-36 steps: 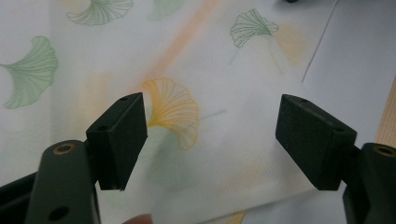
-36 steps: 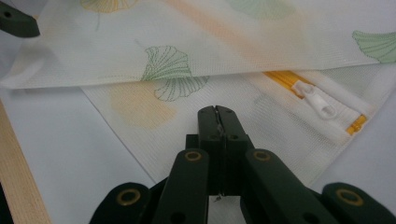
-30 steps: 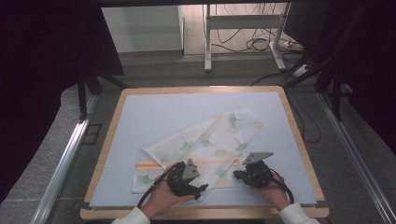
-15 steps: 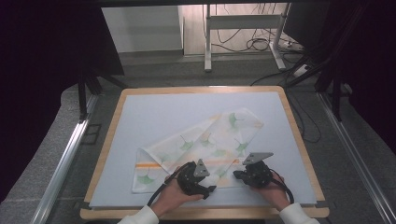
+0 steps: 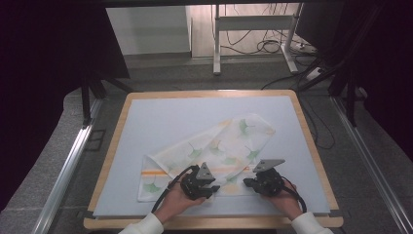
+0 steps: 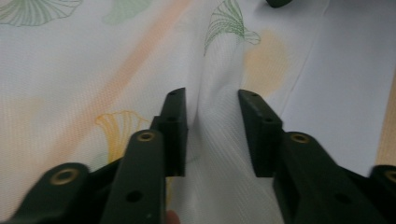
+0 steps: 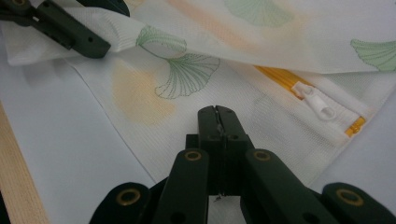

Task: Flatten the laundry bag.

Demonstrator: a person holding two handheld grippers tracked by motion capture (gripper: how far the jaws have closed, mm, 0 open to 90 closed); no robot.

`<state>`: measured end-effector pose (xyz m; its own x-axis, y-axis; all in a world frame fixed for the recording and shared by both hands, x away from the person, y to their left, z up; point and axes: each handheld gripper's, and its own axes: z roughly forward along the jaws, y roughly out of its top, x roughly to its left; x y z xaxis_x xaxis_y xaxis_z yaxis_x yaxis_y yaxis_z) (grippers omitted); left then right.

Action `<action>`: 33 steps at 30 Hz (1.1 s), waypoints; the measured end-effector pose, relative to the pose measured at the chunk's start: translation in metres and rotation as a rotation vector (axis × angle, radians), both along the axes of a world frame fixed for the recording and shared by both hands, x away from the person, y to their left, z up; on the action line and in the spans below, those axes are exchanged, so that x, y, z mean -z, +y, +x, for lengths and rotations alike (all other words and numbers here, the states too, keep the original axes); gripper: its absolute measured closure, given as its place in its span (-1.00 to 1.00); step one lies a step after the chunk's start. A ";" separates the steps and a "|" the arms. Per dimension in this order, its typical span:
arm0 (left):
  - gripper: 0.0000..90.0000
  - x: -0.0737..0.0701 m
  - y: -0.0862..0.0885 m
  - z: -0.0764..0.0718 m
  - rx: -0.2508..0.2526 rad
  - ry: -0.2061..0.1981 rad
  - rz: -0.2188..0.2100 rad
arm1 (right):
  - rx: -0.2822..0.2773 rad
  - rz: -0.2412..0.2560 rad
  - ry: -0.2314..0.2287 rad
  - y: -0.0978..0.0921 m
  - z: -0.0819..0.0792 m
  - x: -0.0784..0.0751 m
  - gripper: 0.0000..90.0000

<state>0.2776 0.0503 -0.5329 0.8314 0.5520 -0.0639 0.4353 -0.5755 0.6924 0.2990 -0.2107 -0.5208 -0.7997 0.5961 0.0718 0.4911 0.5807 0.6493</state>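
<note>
Left gripper (image 6: 212, 133) fingers astride mesh bag (image 5: 214, 151) fold.

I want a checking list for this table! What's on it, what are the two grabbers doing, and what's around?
Surface: pale blue mat on a wood-edged table.
Job's things: white leaf-print mesh bag, lying partly folded; white zipper pull on a yellow zipper.
Clutter: nothing seen.
Grippers: left gripper open, a raised fold of the bag between its jaws; right gripper shut at the bag's edge.
Cables: black cable trailing from each gripper.
Surroundings: floor cables, metal stand legs.
</note>
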 end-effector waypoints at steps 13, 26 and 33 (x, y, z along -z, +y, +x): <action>0.94 -0.002 0.003 -0.001 -0.027 -0.026 0.006 | -0.008 -0.006 -0.006 0.000 0.000 0.000 0.98; 0.97 -0.014 0.019 0.005 -0.074 -0.063 -0.045 | -0.009 -0.006 -0.007 0.000 0.000 0.000 0.98; 0.97 -0.022 0.030 0.016 -0.104 -0.065 -0.076 | -0.008 -0.004 -0.005 -0.001 0.000 0.000 0.98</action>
